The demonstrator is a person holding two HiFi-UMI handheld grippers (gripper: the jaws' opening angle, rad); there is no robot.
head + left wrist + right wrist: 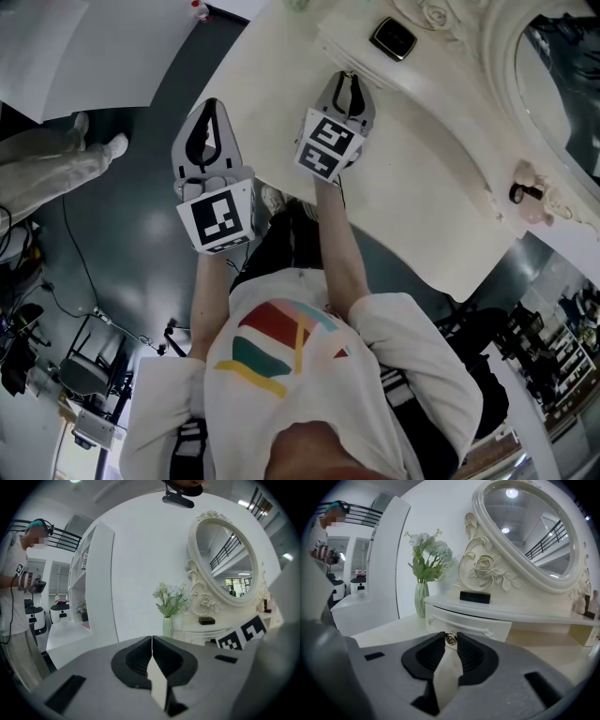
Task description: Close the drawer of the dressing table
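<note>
Right gripper view: arm (342,244) outstretched, right hand-held gripper (451,640) apparently pinches the knob (451,638); the drawer (476,626) lies crosswise, front facing it. Left hand-held gripper (152,638) pressed together.

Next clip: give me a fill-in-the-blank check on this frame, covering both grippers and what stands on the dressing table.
1. The right gripper is shut on the small metal ____ of the drawer.
2. The left gripper has its jaws ____, with nothing between them.
3. The vase beside the mirror holds ____.
4. The box on the shelf above the drawer is ____ in colour.
Missing words: knob; shut; flowers; black.
</note>
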